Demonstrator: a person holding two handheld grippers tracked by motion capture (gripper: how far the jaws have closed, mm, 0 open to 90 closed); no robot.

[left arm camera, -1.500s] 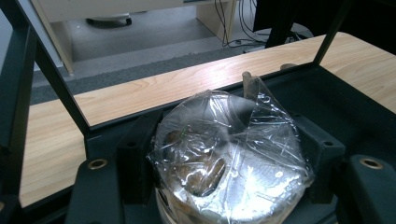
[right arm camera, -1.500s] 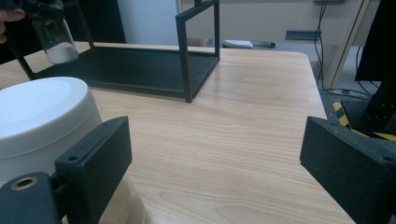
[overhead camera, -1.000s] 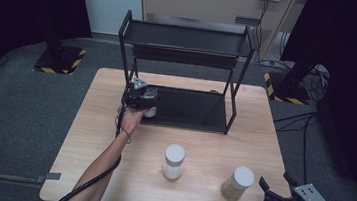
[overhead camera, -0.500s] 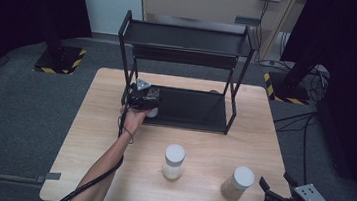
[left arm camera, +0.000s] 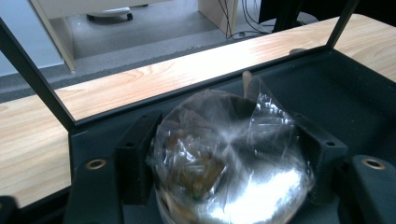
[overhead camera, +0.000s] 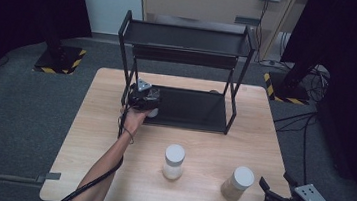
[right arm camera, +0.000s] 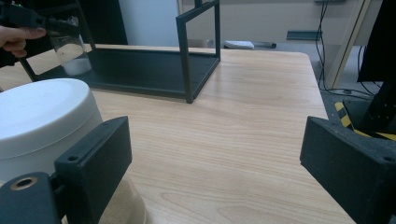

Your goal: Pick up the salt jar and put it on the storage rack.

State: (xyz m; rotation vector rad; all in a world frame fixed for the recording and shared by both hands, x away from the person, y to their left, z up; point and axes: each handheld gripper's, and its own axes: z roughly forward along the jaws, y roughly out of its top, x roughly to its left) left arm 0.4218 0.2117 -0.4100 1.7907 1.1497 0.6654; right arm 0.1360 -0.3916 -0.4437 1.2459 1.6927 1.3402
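A pale wooden table (overhead camera: 112, 139) carries a black metal two-tier rack (overhead camera: 188, 38), and the work in hand sits at the left front corner of the rack's lower shelf (left arm camera: 345, 88). There the left gripper (overhead camera: 147, 100) stands over a clear glass jar covered with crinkled transparent film (left arm camera: 224, 158). In the left gripper view the two black jaws flank the jar's top on either side, and they have just been opening a little with the jar between them — whether the pads still press on the film I cannot tell, though the jar looks to be standing on the shelf. From the right gripper view the same jar (right arm camera: 70, 53) stands upright, its long axis vertical, at the shelf's near corner.

Two more jars wait on the bare wood nearer the person: a white-lidded jar of pale grains (overhead camera: 173, 162) in the middle, and a white-lidded jar of tan powder (overhead camera: 236, 184) to the right. The right gripper (overhead camera: 277, 196) rests at the table's front right corner with its jaws spread wide and nothing between them; the tan jar lies just beside its left jaw, off the line of the gap.

So the coming move likely turns on this — the tan jar is far closer to the right gripper, which would need to shift sideways to straddle it.
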